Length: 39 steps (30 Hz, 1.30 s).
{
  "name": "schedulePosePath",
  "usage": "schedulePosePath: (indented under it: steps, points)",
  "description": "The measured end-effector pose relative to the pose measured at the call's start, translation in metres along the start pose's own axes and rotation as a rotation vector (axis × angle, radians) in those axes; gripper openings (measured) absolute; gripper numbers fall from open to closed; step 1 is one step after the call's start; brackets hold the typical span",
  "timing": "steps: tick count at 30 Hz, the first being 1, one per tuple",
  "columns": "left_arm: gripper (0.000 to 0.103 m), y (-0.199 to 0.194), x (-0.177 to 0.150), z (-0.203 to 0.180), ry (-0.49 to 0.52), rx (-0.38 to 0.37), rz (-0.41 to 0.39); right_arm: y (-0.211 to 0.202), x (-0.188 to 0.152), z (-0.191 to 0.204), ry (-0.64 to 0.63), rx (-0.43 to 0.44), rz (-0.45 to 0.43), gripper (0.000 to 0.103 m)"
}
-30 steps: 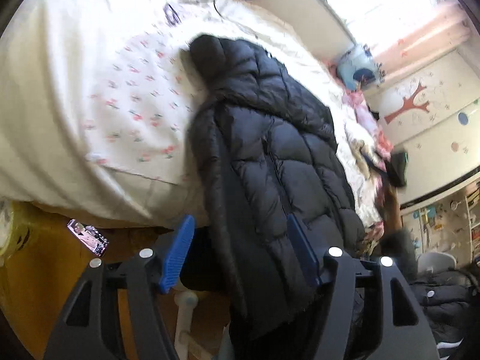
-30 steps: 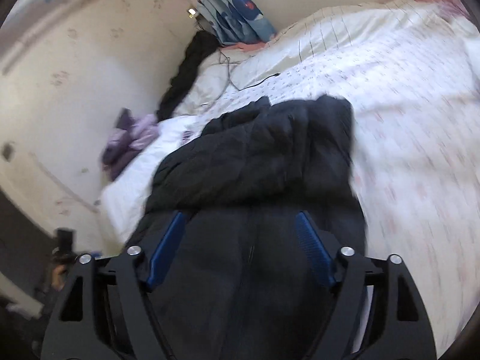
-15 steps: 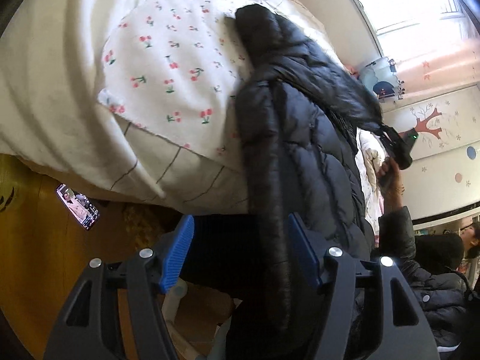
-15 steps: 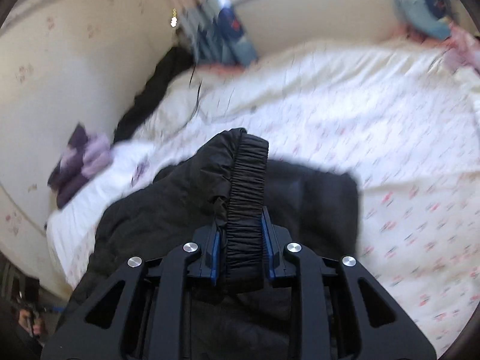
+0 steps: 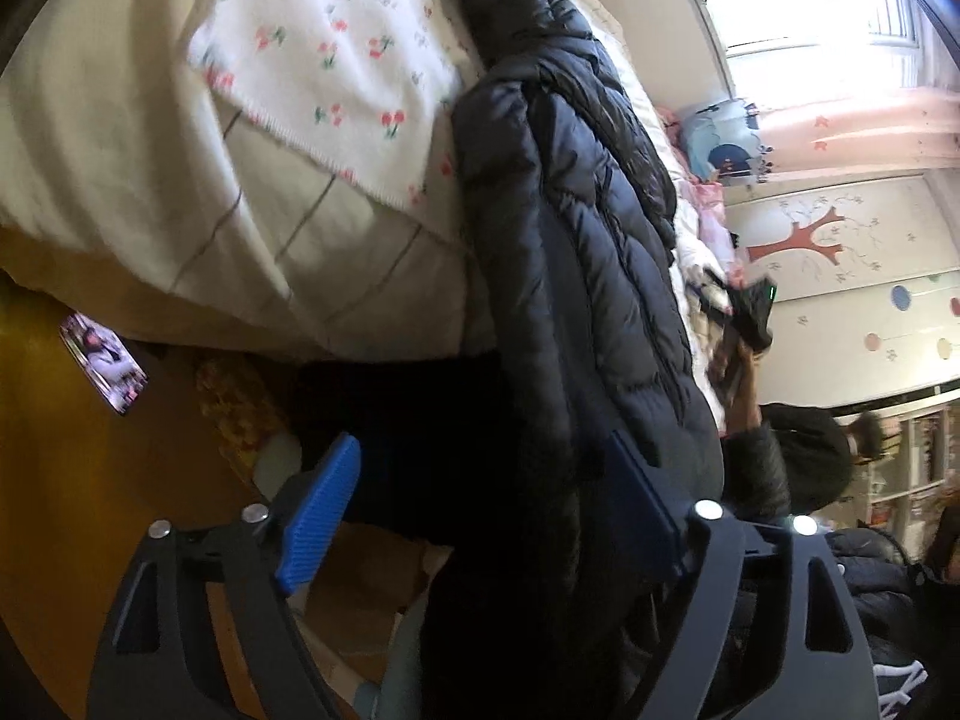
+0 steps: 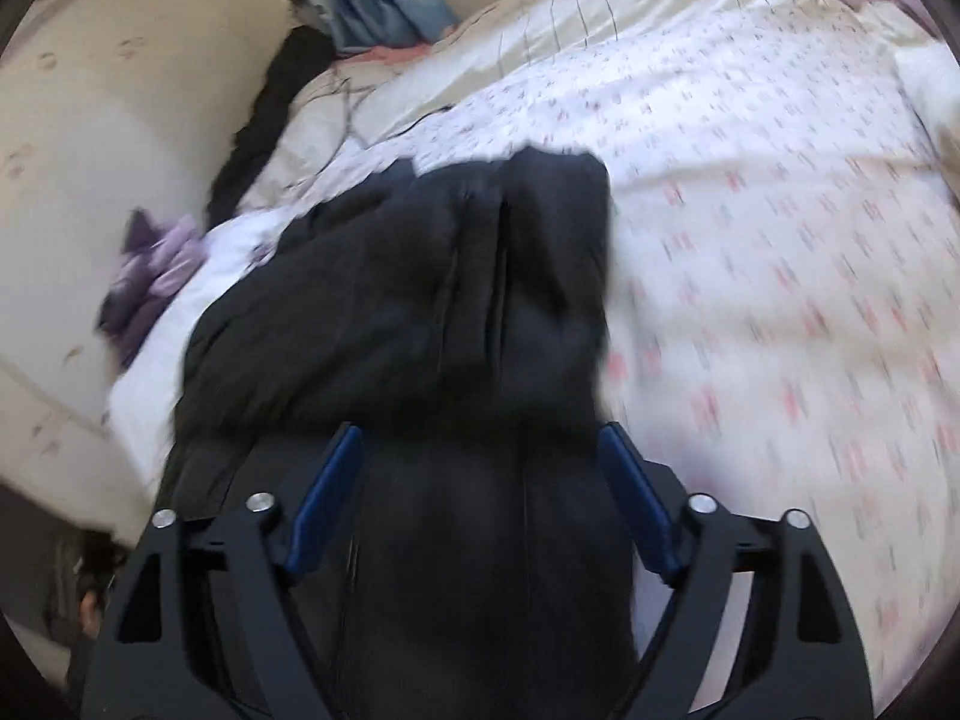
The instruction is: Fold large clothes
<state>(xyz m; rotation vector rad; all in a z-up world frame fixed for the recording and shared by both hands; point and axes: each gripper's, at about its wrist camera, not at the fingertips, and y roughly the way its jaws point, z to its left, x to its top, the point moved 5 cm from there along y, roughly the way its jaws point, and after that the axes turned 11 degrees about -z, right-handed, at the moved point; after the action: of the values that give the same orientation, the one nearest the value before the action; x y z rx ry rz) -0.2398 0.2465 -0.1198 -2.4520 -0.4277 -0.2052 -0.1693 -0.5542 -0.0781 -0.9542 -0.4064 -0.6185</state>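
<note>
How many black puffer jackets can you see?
2: one jacket draped over the bed edge, reaching between both open claws; another lower right in the left view, beyond the bed. More may be hidden.

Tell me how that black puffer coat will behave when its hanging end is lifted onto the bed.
The black puffer coat likely flops: it drapes limply over the bed edge. Its quilted padding suggests it is bulky yet fairly light. Its shiny shell may slide on the cherry-print blanket.

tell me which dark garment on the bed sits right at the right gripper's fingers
The black puffer jacket, spread between the open right gripper. The other dark garment lies far off against the wall.
</note>
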Motion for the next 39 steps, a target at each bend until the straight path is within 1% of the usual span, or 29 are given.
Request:
schedulePosePath:
  steps: [1,2,4,6,8,10,12,14,16,18,20,21,22,23,24,25,26,27,29,31,32,34,37,39]
  points:
    - [0.08,0.0,-0.003,0.005,-0.024,-0.02,-0.005,-0.009,-0.009,-0.003,0.015,0.015,0.013,0.085]
    - [0.08,0.0,-0.004,0.007,-0.044,-0.04,-0.01,-0.025,-0.027,-0.009,0.055,0.049,0.043,0.086]
    - [0.08,0.003,-0.008,0.011,-0.079,-0.113,-0.02,-0.05,-0.059,-0.021,0.118,0.081,0.092,0.086]
    - [0.08,0.01,-0.012,0.008,-0.105,-0.209,-0.025,-0.071,-0.097,-0.039,0.21,0.127,0.143,0.086]
    - [0.083,0.019,-0.016,0.002,-0.106,-0.263,-0.02,-0.087,-0.124,-0.052,0.297,0.173,0.16,0.086]
    - [0.083,0.033,-0.023,-0.009,-0.098,-0.3,0.01,-0.095,-0.144,-0.062,0.366,0.227,0.162,0.086]
    - [0.083,0.046,-0.03,-0.02,-0.082,-0.316,0.049,-0.093,-0.154,-0.063,0.413,0.283,0.169,0.086]
    - [0.084,0.057,-0.038,-0.033,-0.069,-0.332,0.084,-0.089,-0.167,-0.059,0.448,0.357,0.196,0.088]
    - [0.089,0.066,-0.048,-0.045,-0.045,-0.344,0.12,-0.079,-0.178,-0.053,0.458,0.408,0.237,0.088]
    - [0.092,0.071,-0.056,-0.051,-0.028,-0.333,0.142,-0.069,-0.192,-0.046,0.459,0.439,0.277,0.088]
    - [0.092,0.072,-0.06,-0.054,-0.027,-0.327,0.143,-0.06,-0.202,-0.039,0.459,0.462,0.298,0.088]
    - [0.092,0.071,-0.06,-0.054,-0.031,-0.321,0.129,-0.057,-0.205,-0.035,0.465,0.487,0.296,0.088]
    - [0.092,0.071,-0.06,-0.054,-0.036,-0.309,0.111,-0.056,-0.206,-0.029,0.471,0.522,0.28,0.081]
    - [0.09,0.068,-0.06,-0.054,-0.036,-0.292,0.096,-0.054,-0.206,-0.02,0.451,0.553,0.255,0.064]
    - [0.087,0.065,-0.06,-0.056,-0.022,-0.258,0.066,-0.056,-0.203,-0.013,0.426,0.571,0.229,0.056]
    - [0.077,0.064,-0.059,-0.059,-0.005,-0.239,0.051,-0.061,-0.2,-0.005,0.409,0.588,0.202,0.042]
    - [0.065,0.061,-0.058,-0.066,0.02,-0.223,0.034,-0.064,-0.196,0.001,0.398,0.602,0.18,0.035]
    - [0.049,0.056,-0.056,-0.076,0.043,-0.224,0.021,-0.071,-0.188,0.009,0.375,0.614,0.142,0.032]
    - [0.03,0.046,-0.051,-0.095,0.107,-0.196,-0.018,-0.086,-0.173,0.024,0.347,0.651,0.078,0.026]
    - [0.021,0.033,-0.046,-0.121,0.162,-0.207,-0.063,-0.104,-0.15,0.042,0.306,0.69,0.009,0.024]
    - [0.018,0.027,-0.044,-0.133,0.181,-0.215,-0.082,-0.111,-0.141,0.049,0.29,0.705,-0.014,0.023]
    - [0.016,0.013,-0.04,-0.156,0.223,-0.233,-0.124,-0.124,-0.123,0.069,0.256,0.749,-0.065,0.023]
    - [0.016,-0.007,-0.038,-0.183,0.261,-0.273,-0.171,-0.151,-0.11,0.085,0.23,0.817,-0.12,0.023]
    - [0.016,-0.03,-0.039,-0.192,0.281,-0.317,-0.199,-0.174,-0.106,0.093,0.223,0.878,-0.163,0.023]
